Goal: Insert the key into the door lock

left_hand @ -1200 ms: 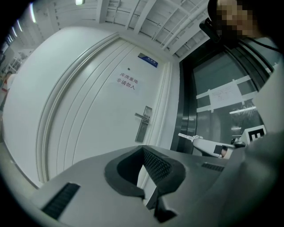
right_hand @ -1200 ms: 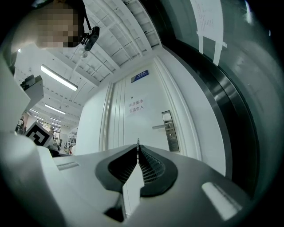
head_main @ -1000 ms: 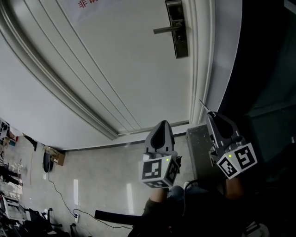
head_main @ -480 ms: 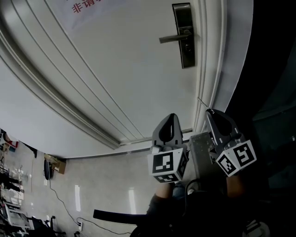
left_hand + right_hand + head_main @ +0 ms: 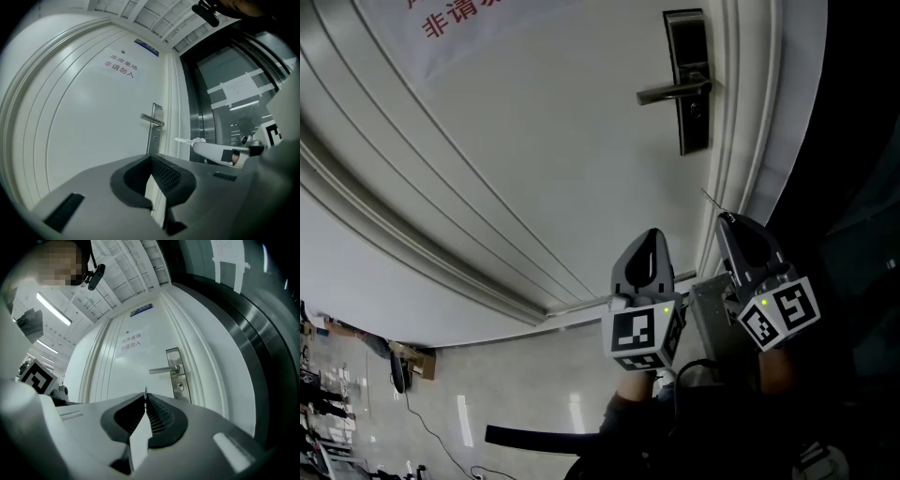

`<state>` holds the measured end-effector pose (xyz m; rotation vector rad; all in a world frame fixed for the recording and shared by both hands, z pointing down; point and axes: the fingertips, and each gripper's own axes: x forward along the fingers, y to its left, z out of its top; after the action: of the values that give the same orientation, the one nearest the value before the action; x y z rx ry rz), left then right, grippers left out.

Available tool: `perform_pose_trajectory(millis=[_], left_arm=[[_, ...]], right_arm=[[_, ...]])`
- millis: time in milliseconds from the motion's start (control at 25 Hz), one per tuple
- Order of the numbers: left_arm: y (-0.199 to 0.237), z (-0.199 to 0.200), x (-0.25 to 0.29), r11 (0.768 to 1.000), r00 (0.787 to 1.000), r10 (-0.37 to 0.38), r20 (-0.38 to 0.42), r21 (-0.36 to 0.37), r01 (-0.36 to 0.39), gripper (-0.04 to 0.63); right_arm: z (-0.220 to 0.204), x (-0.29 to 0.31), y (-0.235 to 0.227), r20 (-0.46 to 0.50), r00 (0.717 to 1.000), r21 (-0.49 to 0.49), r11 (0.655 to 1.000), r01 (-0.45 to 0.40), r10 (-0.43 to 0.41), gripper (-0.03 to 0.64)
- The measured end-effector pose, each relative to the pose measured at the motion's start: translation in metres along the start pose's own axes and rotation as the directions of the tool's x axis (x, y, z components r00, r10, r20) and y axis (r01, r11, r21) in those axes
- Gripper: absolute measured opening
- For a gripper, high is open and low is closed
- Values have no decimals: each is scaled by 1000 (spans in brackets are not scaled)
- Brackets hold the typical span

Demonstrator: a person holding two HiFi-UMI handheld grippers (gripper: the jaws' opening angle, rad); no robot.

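A: Where is the key (image 5: 712, 204), and which way does it point?

B: It is clamped in the right gripper (image 5: 727, 220), and only its thin metal blade sticks out past the closed jaws. In the head view its long axis runs up and a little left, toward the door (image 5: 534, 141). The left gripper view shows the key (image 5: 185, 139) lying level with its tip aimed at the door's edge. The right gripper view shows it (image 5: 146, 391) end-on, down and left of the keyhole (image 5: 180, 386) and well apart from it.

A: What has changed since a second ago?

B: The lock plate (image 5: 689, 80) now sits further right and lower in the head view. The left gripper (image 5: 652, 234) has risen and is now just beside the right one. The key is still short of the lock.

A: What about the left one?

B: Its jaws are together with nothing between the ribbed black pads.

A: And the shapes and surfaces?

B: The plate is a tall, narrow rectangle of brushed metal. Its straight lever handle (image 5: 670, 92) points left, and the keyhole is below it. The door is smooth and white with long moulded ridges, and it carries a red-lettered sign (image 5: 459, 19). Both grippers have grey plastic shells and black-and-white marker cubes. The floor (image 5: 516, 394) is pale and glossy.
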<state>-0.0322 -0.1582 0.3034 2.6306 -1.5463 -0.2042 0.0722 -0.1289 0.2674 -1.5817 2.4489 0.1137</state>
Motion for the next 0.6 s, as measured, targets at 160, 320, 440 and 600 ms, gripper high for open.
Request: perform_pose_trajectory(millis=[160, 320, 440, 600], left_arm=[[12, -4, 11, 1000, 1000, -23, -7, -21, 23, 0], [13, -5, 26, 997, 999, -51, -10, -66, 50, 0], [16, -7, 39, 996, 999, -53, -12, -76, 52, 0], [20, -6, 64, 996, 999, -44, -8, -73, 44, 0]], right_arm=[[-6, 15, -3, -2, 1000, -21, 999, 25, -25, 11], [-9, 27, -13, -6, 999, -39, 998, 42, -42, 11], [-10, 39, -25, -10, 999, -77, 996, 46, -47, 11], [-7, 60, -49, -4, 999, -137, 990, 43, -44, 11]])
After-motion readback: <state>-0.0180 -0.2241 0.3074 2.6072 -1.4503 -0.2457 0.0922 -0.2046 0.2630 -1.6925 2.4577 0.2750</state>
